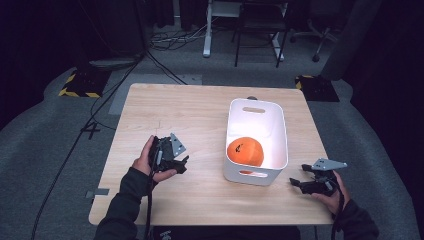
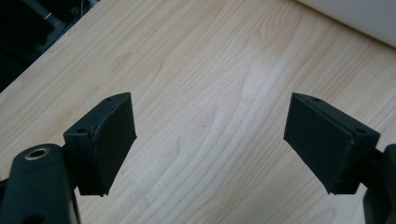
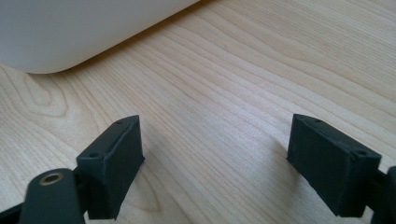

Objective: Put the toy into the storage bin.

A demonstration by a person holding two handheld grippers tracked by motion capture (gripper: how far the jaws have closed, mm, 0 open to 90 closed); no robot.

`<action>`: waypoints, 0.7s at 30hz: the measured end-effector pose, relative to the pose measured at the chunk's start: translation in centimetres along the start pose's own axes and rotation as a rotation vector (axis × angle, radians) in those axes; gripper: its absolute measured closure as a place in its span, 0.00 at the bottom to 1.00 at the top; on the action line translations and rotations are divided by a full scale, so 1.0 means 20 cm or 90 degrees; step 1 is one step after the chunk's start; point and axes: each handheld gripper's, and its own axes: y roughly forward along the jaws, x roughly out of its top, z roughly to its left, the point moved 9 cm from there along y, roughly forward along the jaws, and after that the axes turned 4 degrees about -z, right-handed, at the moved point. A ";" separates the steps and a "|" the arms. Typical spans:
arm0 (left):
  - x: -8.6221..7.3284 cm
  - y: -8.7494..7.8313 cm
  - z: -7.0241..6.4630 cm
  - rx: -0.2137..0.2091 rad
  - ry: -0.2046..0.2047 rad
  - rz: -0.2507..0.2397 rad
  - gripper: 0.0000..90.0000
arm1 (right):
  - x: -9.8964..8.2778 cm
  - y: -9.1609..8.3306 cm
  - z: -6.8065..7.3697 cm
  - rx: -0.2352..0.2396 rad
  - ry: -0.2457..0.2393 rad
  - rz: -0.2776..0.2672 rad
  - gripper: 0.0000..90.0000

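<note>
Right now my left gripper (image 1: pixel 181 165) sits low over the wooden table (image 1: pixel 190 110), its jaws spread wide with nothing but bare wood grain between them; in its own view (image 2: pixel 210 140) a sliver of the white bin (image 2: pixel 359 18) shows at the upper right corner. My right gripper (image 1: pixel 299 184) rests near the table's front right corner, jaws likewise standing apart and empty, and through its own view (image 3: pixel 215 158) I see the bin's rounded wall (image 3: pixel 70 32) close ahead. Between my two hands stands that white bin (image 1: pixel 280 125), handle slots at both ends, and the orange ball (image 1: pixel 245 151) lies inside it at the near end.
</note>
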 end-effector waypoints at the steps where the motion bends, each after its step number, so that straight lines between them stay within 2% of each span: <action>1: -0.02 0.00 0.00 -0.002 -0.006 0.006 0.19 | 0.00 0.00 0.00 0.000 0.000 0.000 0.20; 7: -0.08 0.00 0.01 0.004 -0.002 0.011 0.19 | 0.00 0.00 0.00 0.000 0.000 0.000 0.20; 11: -0.15 0.00 0.01 0.008 -0.020 0.016 0.19 | 0.00 0.00 0.00 0.000 0.000 0.000 0.20; 13: -0.16 0.00 0.01 0.011 -0.017 0.021 0.19 | 0.00 0.00 0.00 0.000 0.000 0.000 0.20; 21: -0.25 0.00 0.00 0.004 -0.019 0.037 0.19 | 0.00 0.00 0.00 0.000 0.000 0.000 0.20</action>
